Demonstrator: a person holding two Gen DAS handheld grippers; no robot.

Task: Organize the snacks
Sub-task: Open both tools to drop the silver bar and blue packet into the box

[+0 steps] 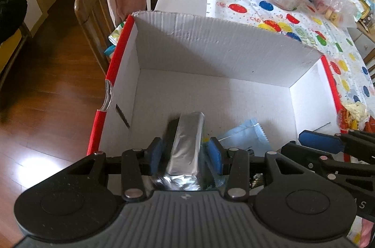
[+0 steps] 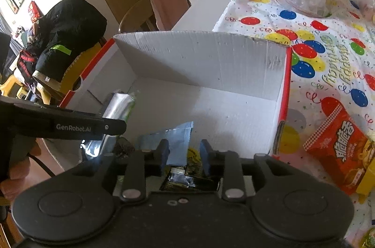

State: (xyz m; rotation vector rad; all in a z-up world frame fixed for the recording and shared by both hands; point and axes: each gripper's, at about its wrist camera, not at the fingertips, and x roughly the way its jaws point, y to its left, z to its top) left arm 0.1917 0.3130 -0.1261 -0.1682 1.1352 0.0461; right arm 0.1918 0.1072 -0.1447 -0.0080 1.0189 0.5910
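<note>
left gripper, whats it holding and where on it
The left gripper holds a silver foil pack, pads on its two long sides near the lower end, over the white box.

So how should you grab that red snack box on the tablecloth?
The red snack box lies flat and tilted beside the white cardboard box. Come from above and close the gripper across its narrower width, near the middle; its flat long edges look easiest to pinch.

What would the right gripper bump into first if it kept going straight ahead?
Probably the light blue packet lying in the white box, just beyond the right gripper; depth is hard to judge.
</note>
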